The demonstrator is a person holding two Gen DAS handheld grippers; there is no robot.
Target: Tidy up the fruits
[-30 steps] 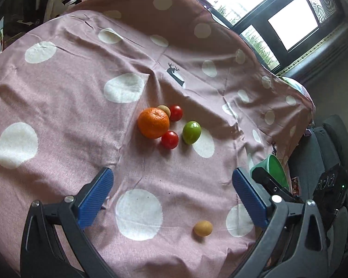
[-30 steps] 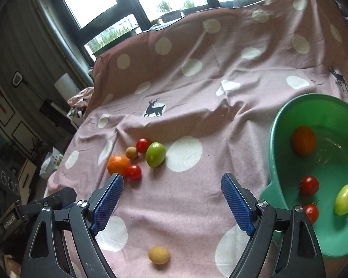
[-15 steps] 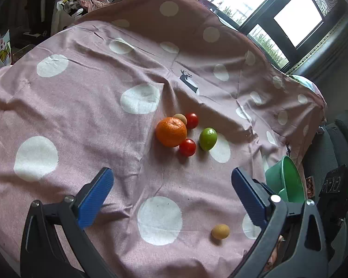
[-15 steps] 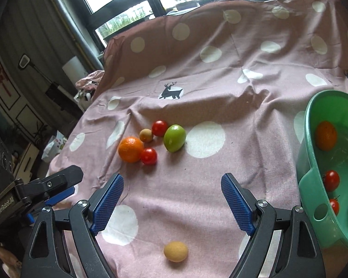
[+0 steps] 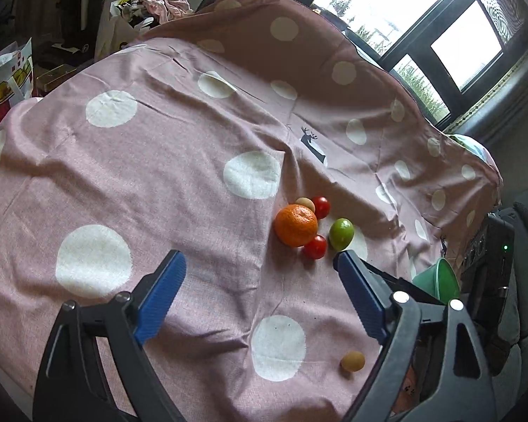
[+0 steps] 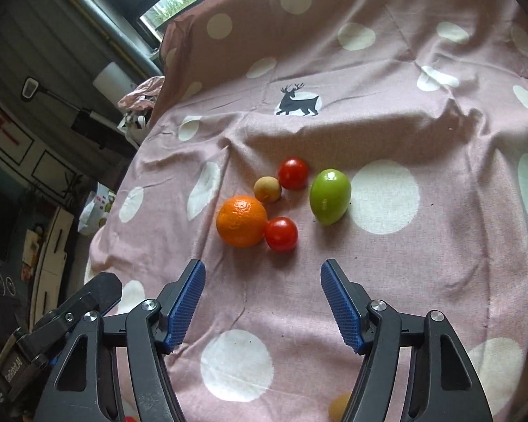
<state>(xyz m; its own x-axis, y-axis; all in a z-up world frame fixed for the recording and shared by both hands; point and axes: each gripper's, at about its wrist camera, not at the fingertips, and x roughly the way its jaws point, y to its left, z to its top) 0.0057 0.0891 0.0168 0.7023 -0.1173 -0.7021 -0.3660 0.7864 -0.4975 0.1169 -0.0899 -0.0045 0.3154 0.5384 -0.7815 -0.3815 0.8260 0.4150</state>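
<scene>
A cluster of five fruits sits near the middle of the pink dotted cloth (image 6: 422, 246): an orange (image 6: 242, 221) touching a red tomato (image 6: 281, 234) on its right, a small tan fruit (image 6: 267, 189) just behind it, a second red tomato (image 6: 293, 173) beside that, and a green fruit (image 6: 330, 196) a little apart to the right, at the edge of a white dot. Bare cloth lies all round the group, wrinkled but free of clutter. A lone tan fruit (image 5: 352, 361) rests well apart, nearer the cloth's front edge and close to the left gripper's right finger. A green basin (image 5: 436, 281) shows only its rim at the cloth's right side, partly hidden behind that finger.

The right gripper (image 6: 263, 302) hovers over bare cloth just short of the cluster, its jaws parted with nothing between them, having just been closing. The left gripper (image 5: 258, 293) hangs farther back and to the side, likewise released and empty, its jaws also narrowing. Beyond the cloth's far edge stand windows and room clutter.
</scene>
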